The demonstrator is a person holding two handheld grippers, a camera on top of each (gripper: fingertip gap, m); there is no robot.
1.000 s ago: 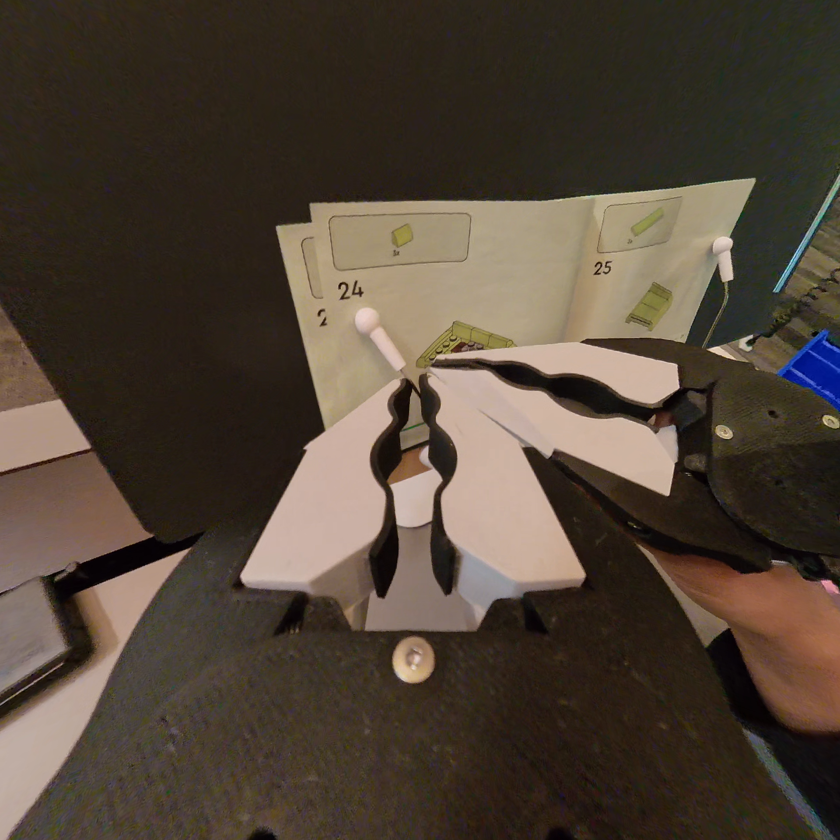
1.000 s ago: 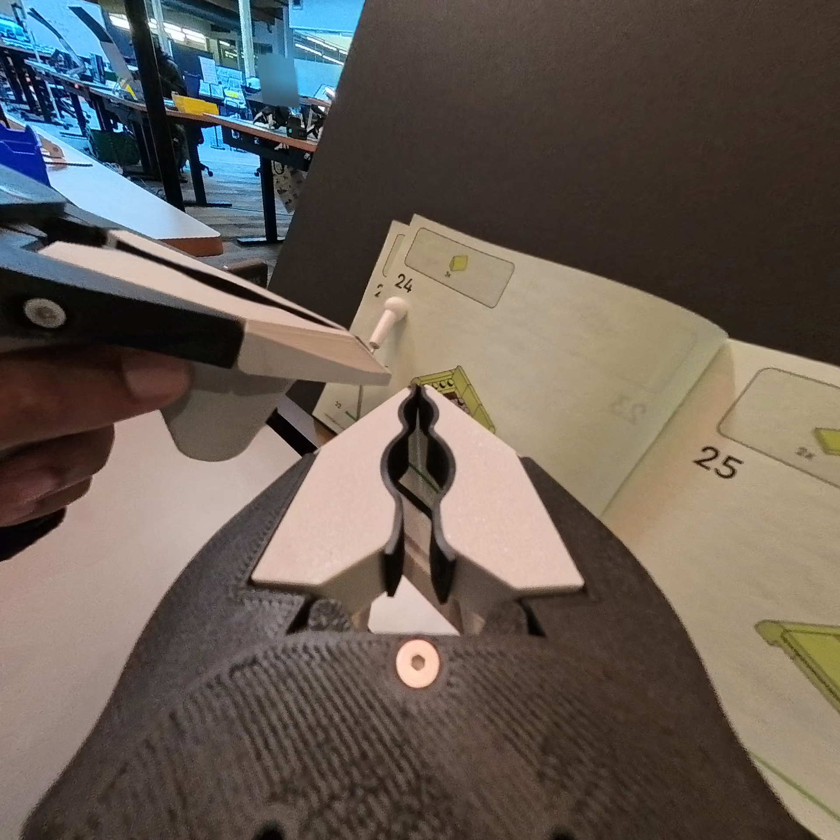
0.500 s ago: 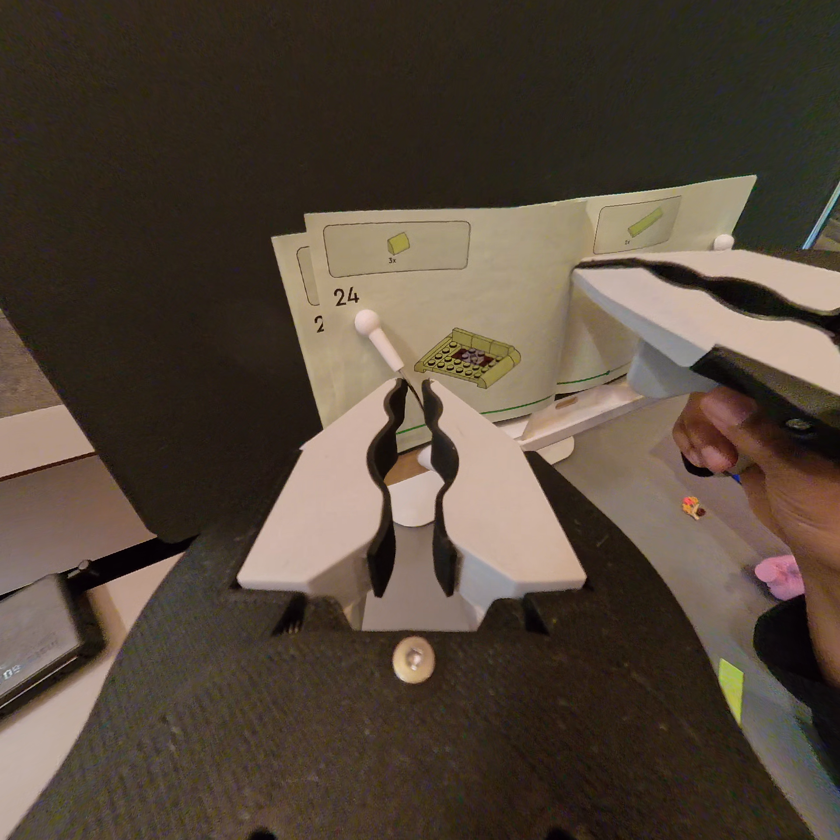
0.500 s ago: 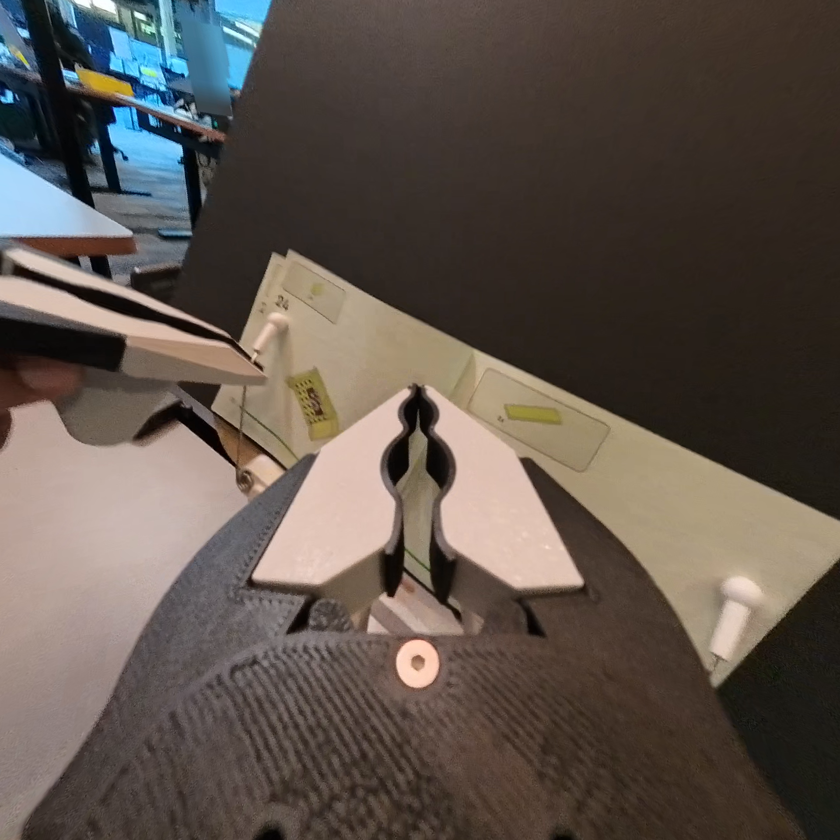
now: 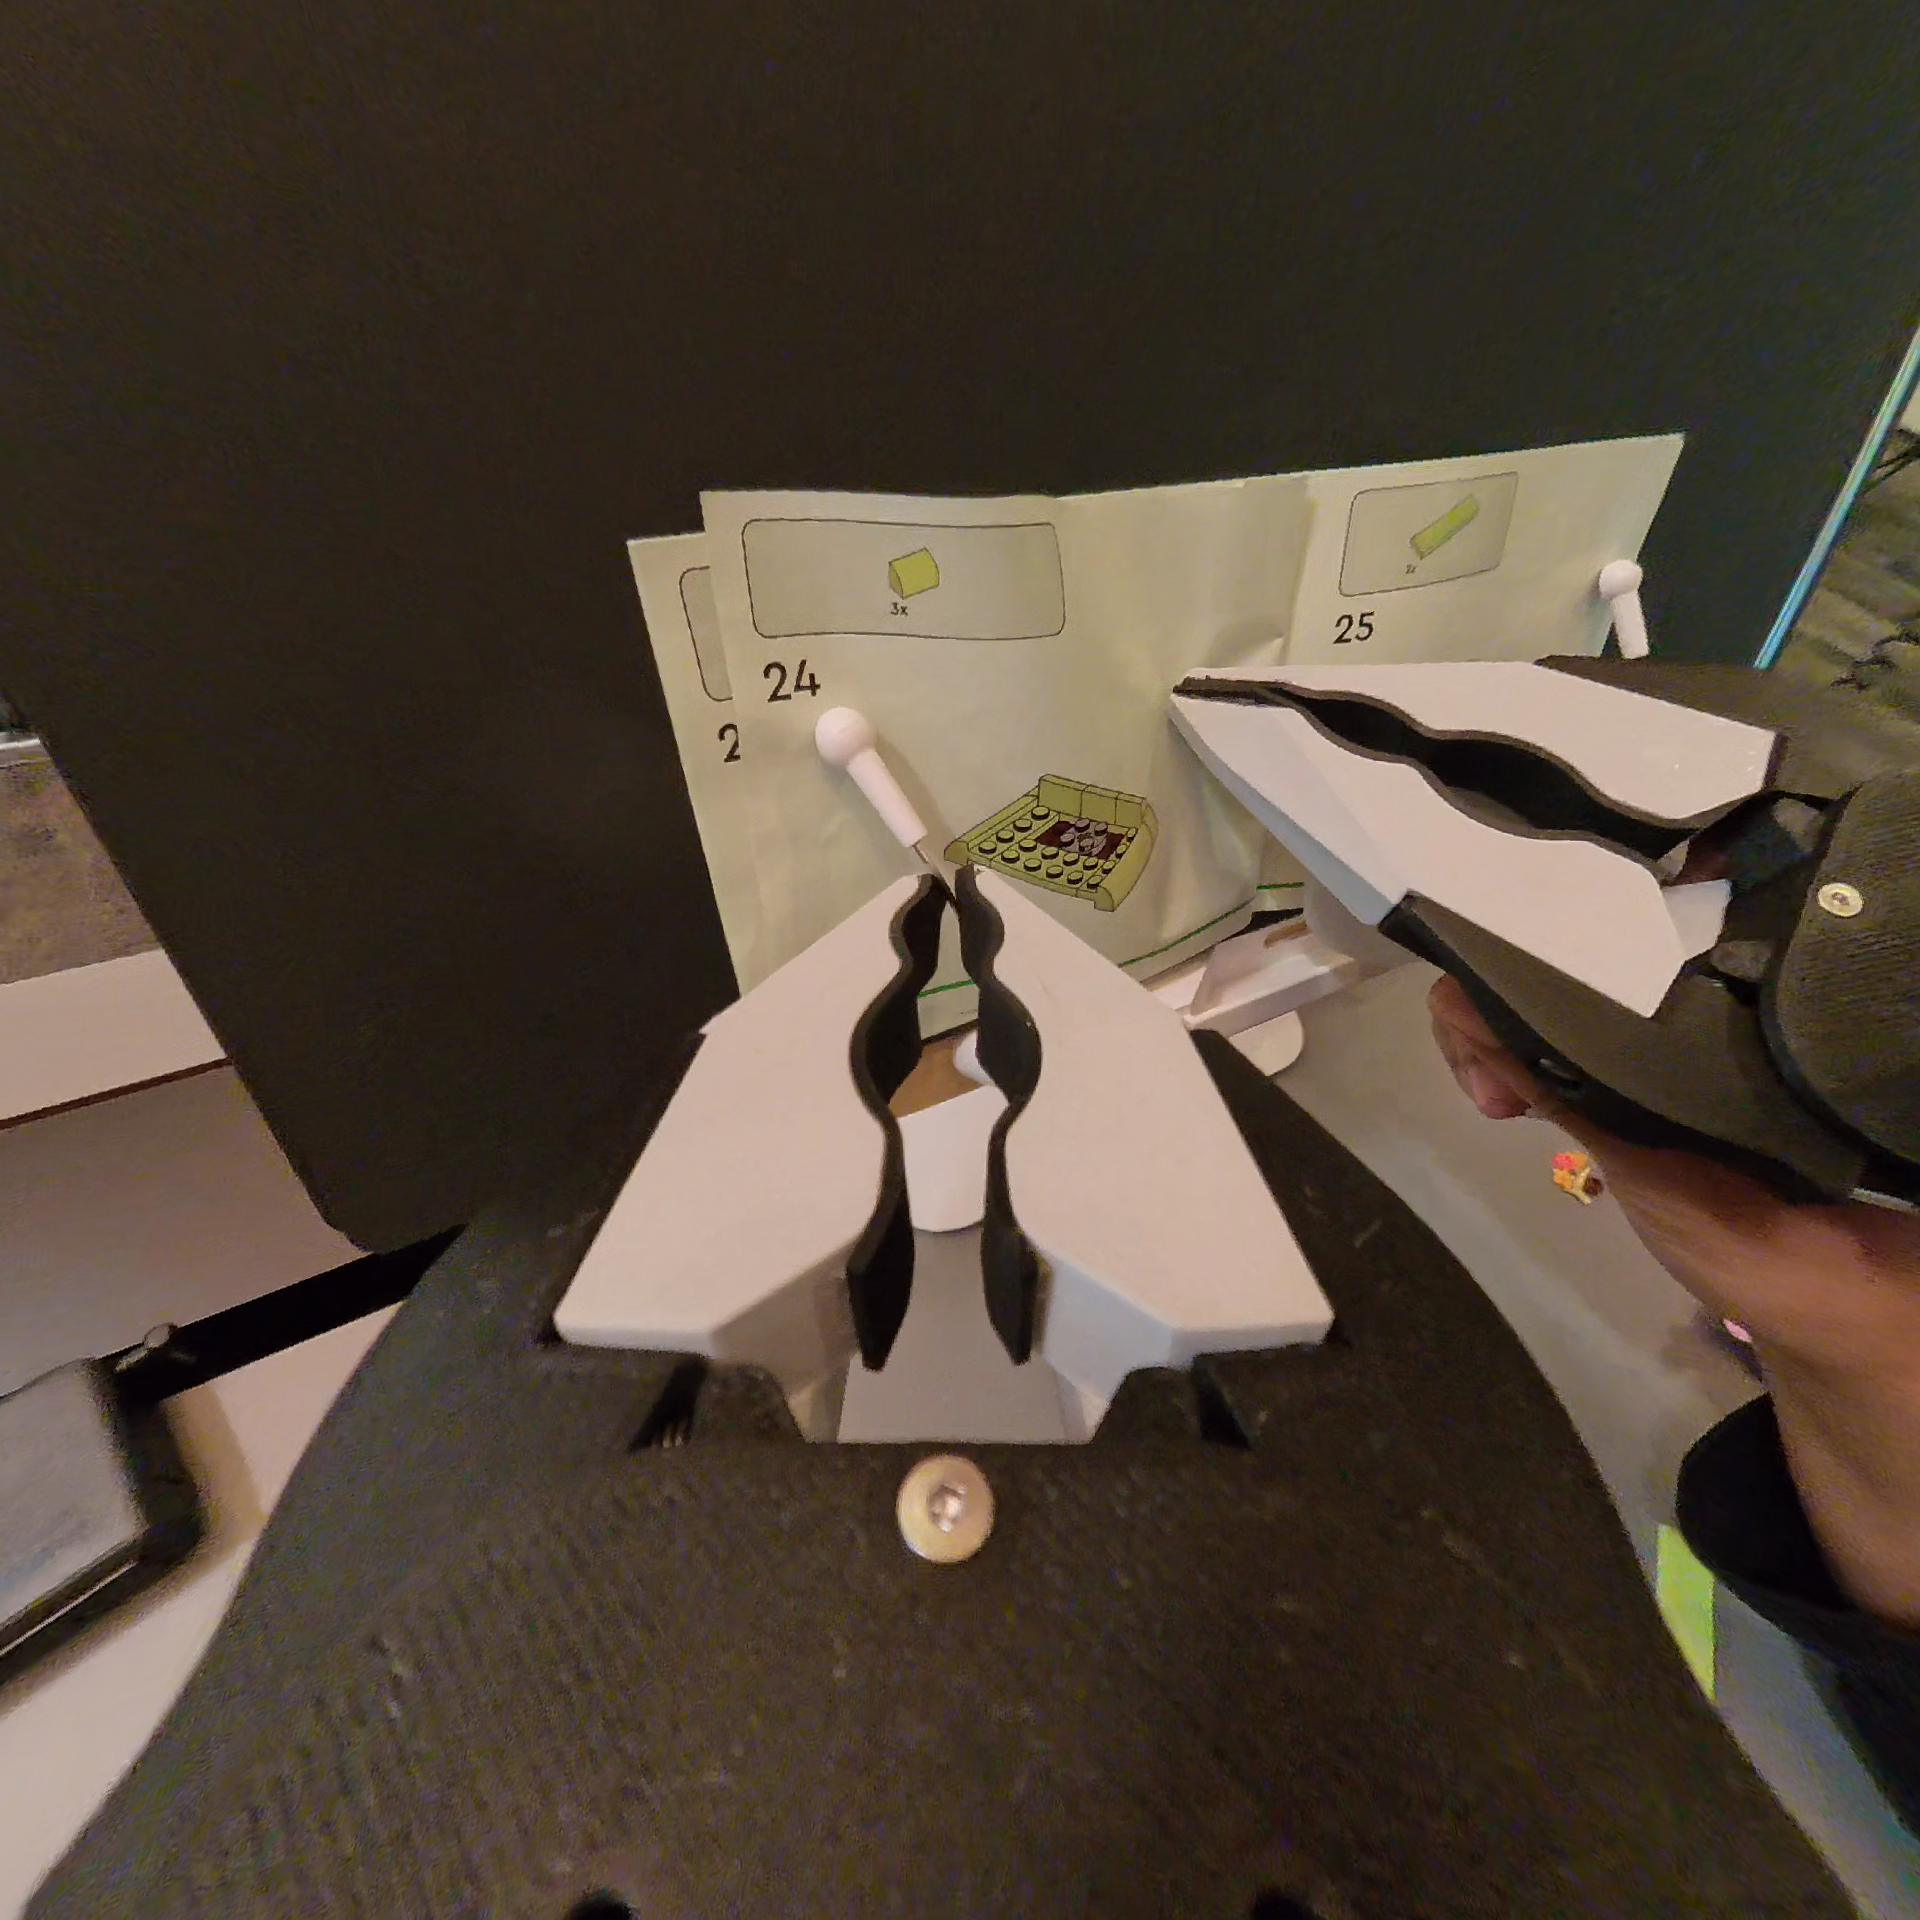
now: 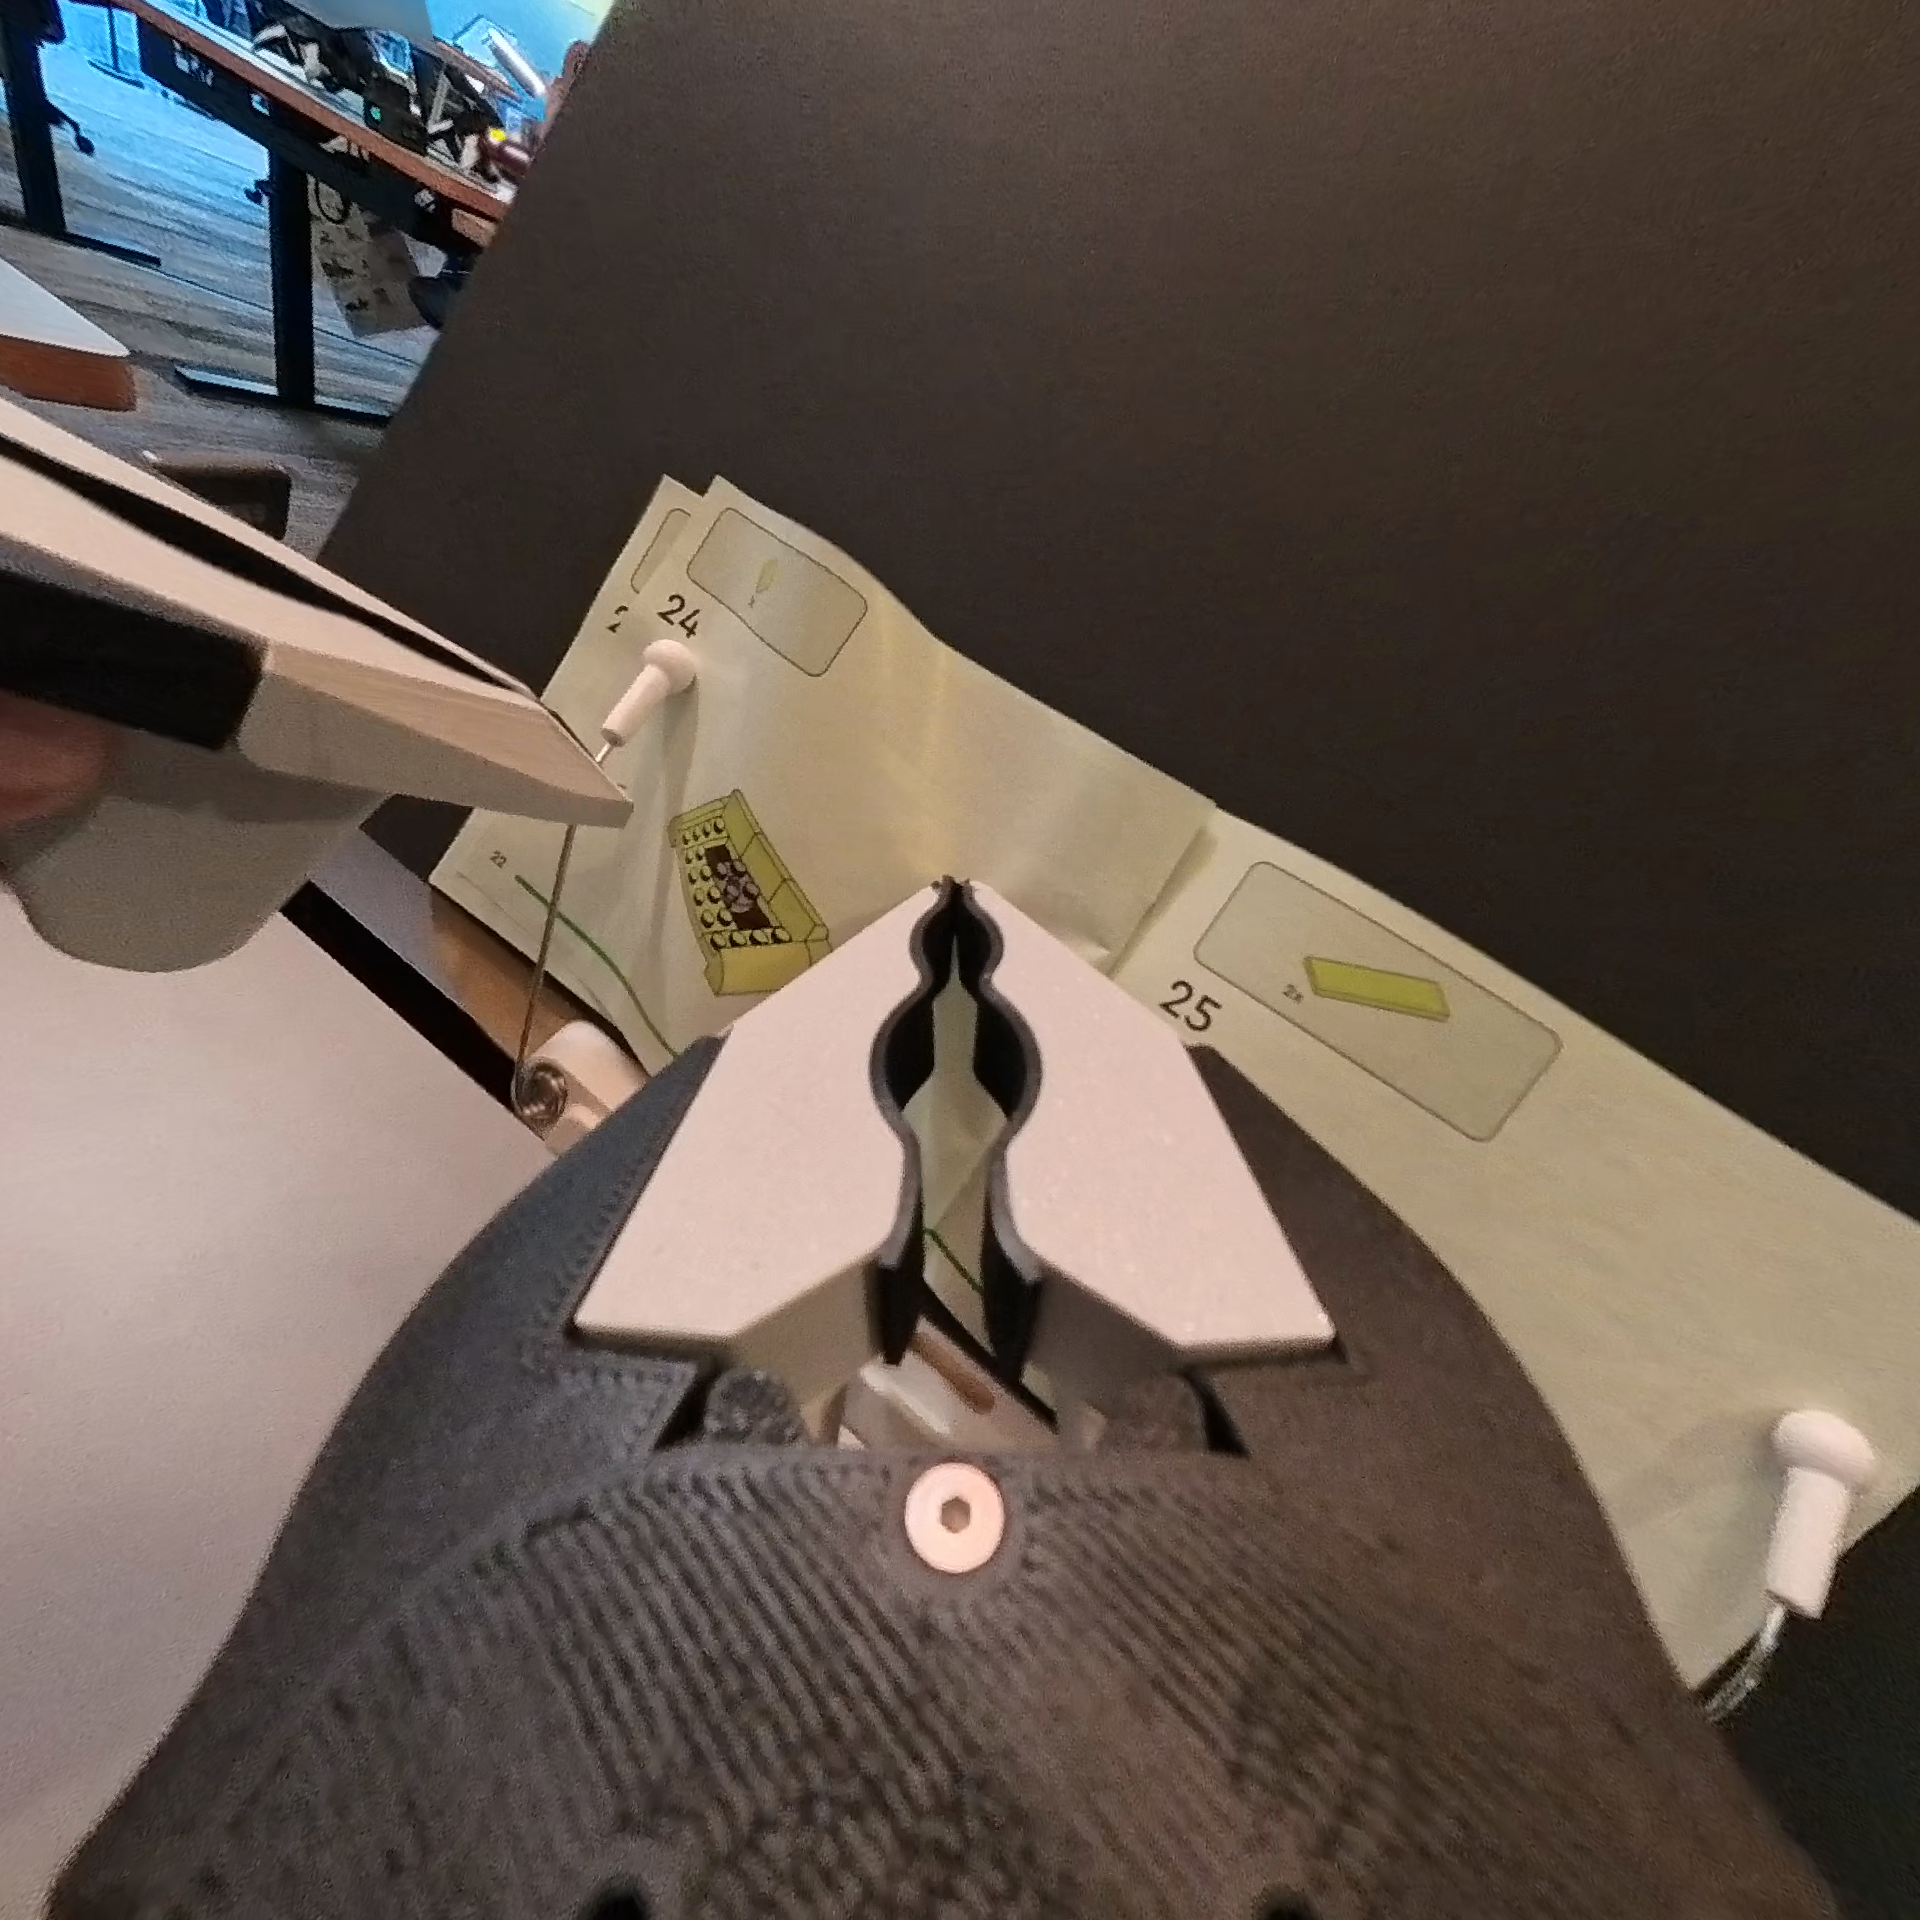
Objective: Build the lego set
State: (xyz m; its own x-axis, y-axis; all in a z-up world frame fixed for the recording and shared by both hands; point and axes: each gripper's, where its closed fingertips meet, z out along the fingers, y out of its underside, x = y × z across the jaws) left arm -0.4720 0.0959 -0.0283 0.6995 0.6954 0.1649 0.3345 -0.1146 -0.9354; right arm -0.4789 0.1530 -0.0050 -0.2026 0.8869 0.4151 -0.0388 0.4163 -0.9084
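Left gripper [image 5: 948, 881] clenched on wire of left page clip [image 5: 864, 771]. Right gripper [image 6: 956, 885] clenched, nothing held, tips at booklet [image 5: 1039, 727] fold. Booklet propped open against black board [image 5: 935, 260].

Printed step numbers mark both open pages of the instruction booklet [image 5: 1143, 623].

The instruction booklet [image 5: 1039, 665] is pale green with lime-yellow brick drawings; at its 9 o'clock a white page-holder knob [image 5: 840, 734]; behind, a matte black board [image 5: 935, 229]. Gripper fingers [image 5: 758, 1132] are white, black-lined.
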